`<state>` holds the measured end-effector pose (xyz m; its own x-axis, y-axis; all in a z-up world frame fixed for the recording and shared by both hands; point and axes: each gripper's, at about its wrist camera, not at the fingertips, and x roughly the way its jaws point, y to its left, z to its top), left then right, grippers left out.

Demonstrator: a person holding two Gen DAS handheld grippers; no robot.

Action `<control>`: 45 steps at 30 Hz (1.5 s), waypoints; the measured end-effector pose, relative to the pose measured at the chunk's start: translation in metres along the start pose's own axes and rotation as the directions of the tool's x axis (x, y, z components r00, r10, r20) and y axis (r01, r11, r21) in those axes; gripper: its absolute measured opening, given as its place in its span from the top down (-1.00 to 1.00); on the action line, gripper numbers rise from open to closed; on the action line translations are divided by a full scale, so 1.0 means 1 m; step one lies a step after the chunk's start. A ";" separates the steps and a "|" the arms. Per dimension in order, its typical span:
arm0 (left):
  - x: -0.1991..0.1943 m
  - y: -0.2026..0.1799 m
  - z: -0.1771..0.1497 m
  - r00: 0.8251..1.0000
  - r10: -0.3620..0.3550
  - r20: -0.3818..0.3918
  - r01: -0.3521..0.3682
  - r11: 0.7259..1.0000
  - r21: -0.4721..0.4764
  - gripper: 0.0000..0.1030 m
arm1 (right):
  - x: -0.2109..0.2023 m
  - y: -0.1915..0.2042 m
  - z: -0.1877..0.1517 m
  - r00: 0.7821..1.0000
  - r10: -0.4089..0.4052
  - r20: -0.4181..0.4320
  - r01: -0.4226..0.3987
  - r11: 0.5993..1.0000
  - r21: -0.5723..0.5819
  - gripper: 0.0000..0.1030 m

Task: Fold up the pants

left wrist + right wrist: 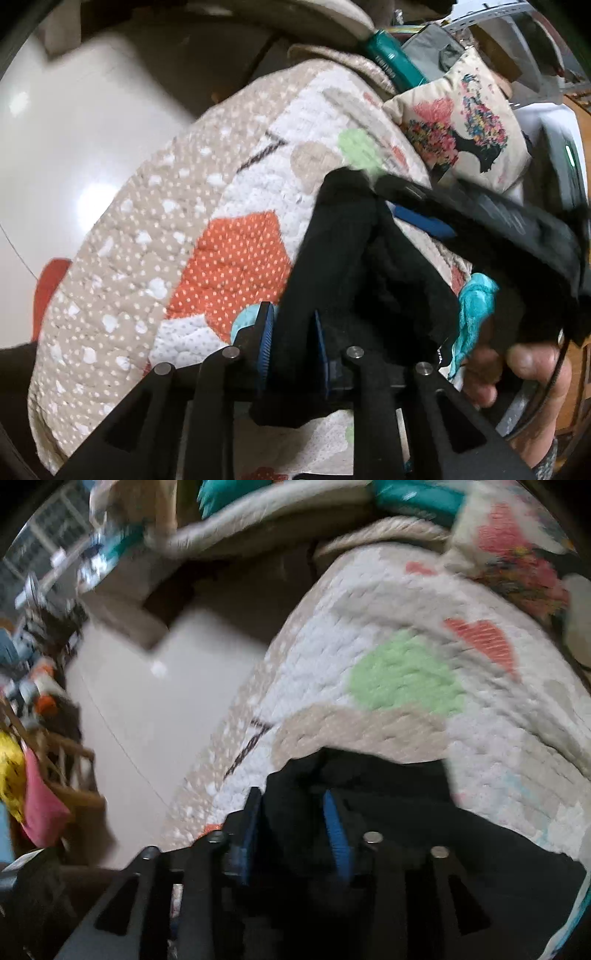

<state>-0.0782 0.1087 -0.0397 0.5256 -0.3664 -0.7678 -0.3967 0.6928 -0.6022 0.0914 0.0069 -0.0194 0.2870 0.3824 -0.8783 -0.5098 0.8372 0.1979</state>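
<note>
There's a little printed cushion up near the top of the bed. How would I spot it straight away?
Start from the quilt with the big orange patch that covers the bed. Follow it to its far end, where a green bottle lies; the cushion sits just beside that. It alone is cream with a black silhouette topped by bright multicoloured flowers.

Brightness: moderate indoor light, even across the quilt, dim toward the frame corners.
Glare: soft white patches on the glossy floor, a smaller spot on the same floor in the right wrist view.
Shadows: black pants nearly featureless, folds lost in darkness.
Blur: left wrist view fairly sharp at centre, smeared at right; right wrist view smeared throughout, quilt stitching streaked.
Distortion: strong fisheye bending, black vignette at the corners.
</note>
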 end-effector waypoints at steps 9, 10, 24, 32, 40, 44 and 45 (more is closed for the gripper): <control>0.001 -0.031 0.010 0.991 0.061 0.123 -0.073 0.993 0.098 0.36 | -0.070 -0.050 -0.101 0.989 -0.070 0.130 0.059 0.995 0.086 0.07; 0.004 -0.035 0.007 0.990 0.071 0.123 -0.086 0.989 0.123 0.36 | -0.067 -0.048 -0.116 0.989 -0.061 0.133 0.050 0.996 0.080 0.07; 0.027 -0.045 -0.006 0.975 0.176 0.133 -0.204 0.947 0.247 0.28 | -0.095 -0.128 -0.201 0.947 -0.190 0.258 0.074 0.913 0.402 -0.08; 0.027 -0.047 -0.010 0.977 0.156 0.144 -0.192 0.942 0.277 0.24 | -0.123 -0.179 -0.246 0.923 -0.218 0.318 -0.035 0.774 0.633 -0.08; 0.010 -0.091 -0.005 0.991 0.048 0.123 -0.094 0.914 0.395 0.23 | -0.107 -0.194 -0.266 0.931 -0.138 0.338 -0.166 0.664 0.729 -0.08; 0.032 -0.156 -0.003 0.999 0.011 0.049 -0.035 0.841 0.540 0.18 | -0.090 -0.193 -0.265 0.939 -0.102 0.330 -0.183 0.663 0.726 -0.08; 0.041 -0.171 -0.003 0.999 0.002 0.038 -0.024 0.819 0.574 0.17 | -0.087 -0.193 -0.265 0.939 -0.100 0.329 -0.183 0.663 0.726 -0.08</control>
<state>0.0084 -0.0269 0.0315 0.5532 -0.3409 -0.7601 0.0946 0.9322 -0.3493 -0.0502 -0.2917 -0.0966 0.5870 0.4037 -0.7017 0.1980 0.7689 0.6079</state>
